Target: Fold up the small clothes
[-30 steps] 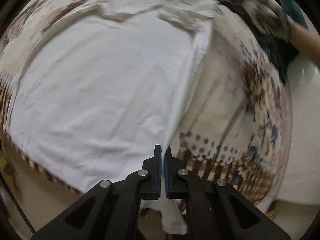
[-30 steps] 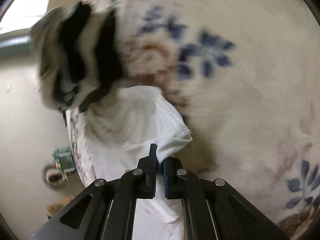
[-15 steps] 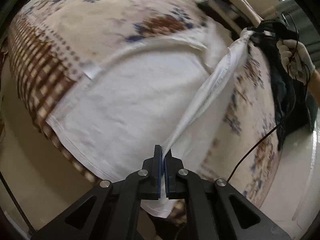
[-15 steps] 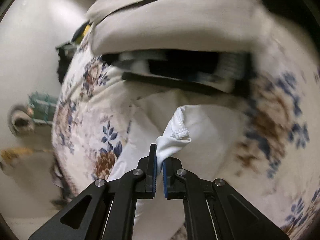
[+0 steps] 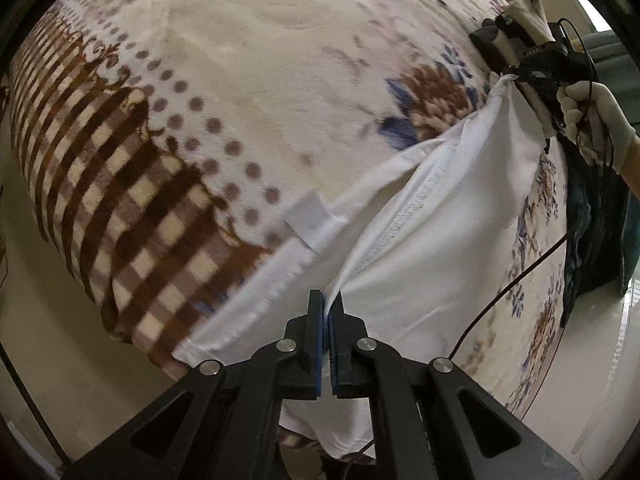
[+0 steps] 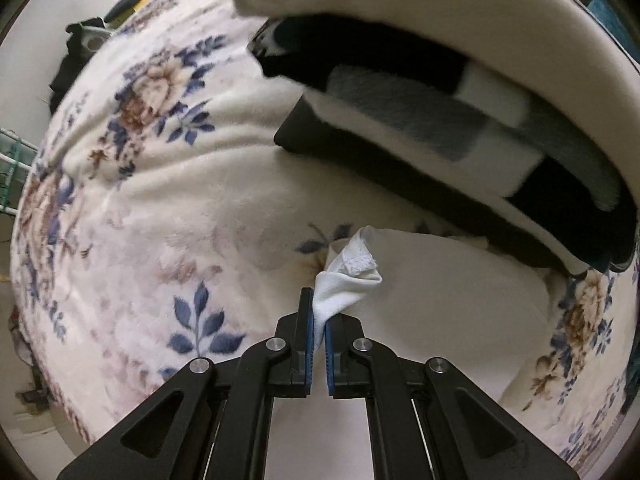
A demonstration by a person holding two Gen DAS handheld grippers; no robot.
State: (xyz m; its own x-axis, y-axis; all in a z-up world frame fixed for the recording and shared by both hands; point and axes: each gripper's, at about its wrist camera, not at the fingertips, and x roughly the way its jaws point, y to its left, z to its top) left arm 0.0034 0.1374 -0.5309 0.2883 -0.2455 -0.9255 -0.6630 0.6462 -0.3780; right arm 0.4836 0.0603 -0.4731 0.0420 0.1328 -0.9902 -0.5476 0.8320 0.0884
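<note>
Both grippers, left (image 5: 329,312) and right (image 6: 318,322), pinch white garment (image 5: 448,240) edge

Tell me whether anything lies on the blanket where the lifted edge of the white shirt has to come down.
Nothing visible does. The left gripper and right gripper each clamp an edge of the white cotton shirt. The floral fleece blanket beyond it is bare; the folded stack of clothes sits past the right gripper.

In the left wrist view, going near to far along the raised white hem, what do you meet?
Left gripper → stitched hem of the white cotton garment → right gripper pinching its far corner → white-gloved hand.
</note>
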